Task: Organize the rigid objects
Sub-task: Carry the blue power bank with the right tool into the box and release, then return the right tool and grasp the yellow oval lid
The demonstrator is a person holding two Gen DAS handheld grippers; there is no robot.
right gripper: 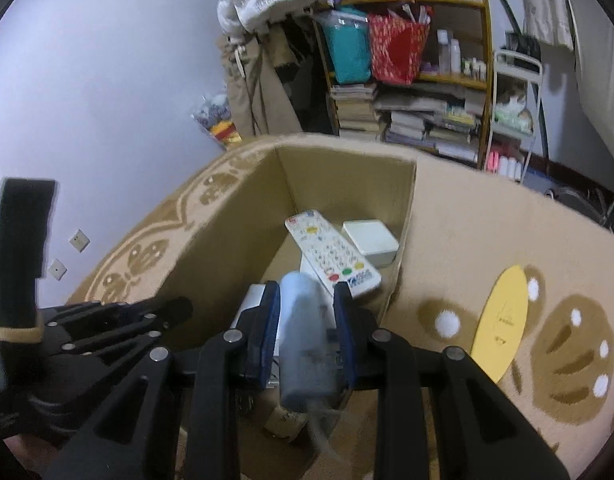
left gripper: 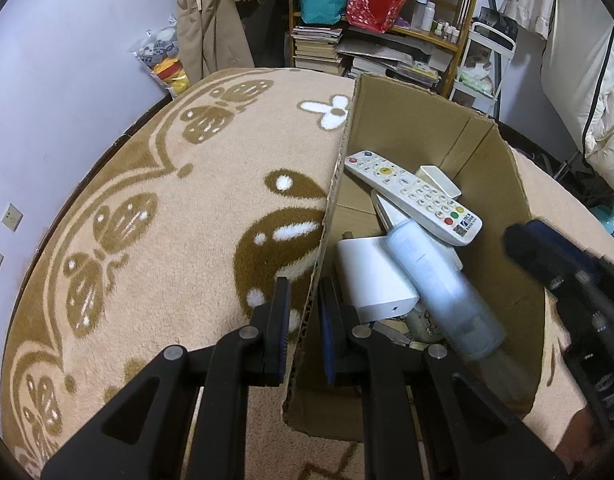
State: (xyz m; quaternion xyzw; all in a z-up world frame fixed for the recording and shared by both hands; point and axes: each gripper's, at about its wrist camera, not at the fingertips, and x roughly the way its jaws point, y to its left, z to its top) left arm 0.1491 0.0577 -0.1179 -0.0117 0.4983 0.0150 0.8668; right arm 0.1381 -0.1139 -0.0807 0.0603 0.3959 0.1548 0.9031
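At the left, the left gripper is pinching the near wall of the cardboard box, its jaws pressed onto the cardboard edge and steadying it on the patterned rug. Inside the box a white remote, a white adapter block and a small white case are already lying together. Further right, the right gripper is gripping a pale blue bottle and holding it over the box interior. At the far right a yellow oval card is lying on the rug outside the box, so judging from this, sorting is well along but not finished.
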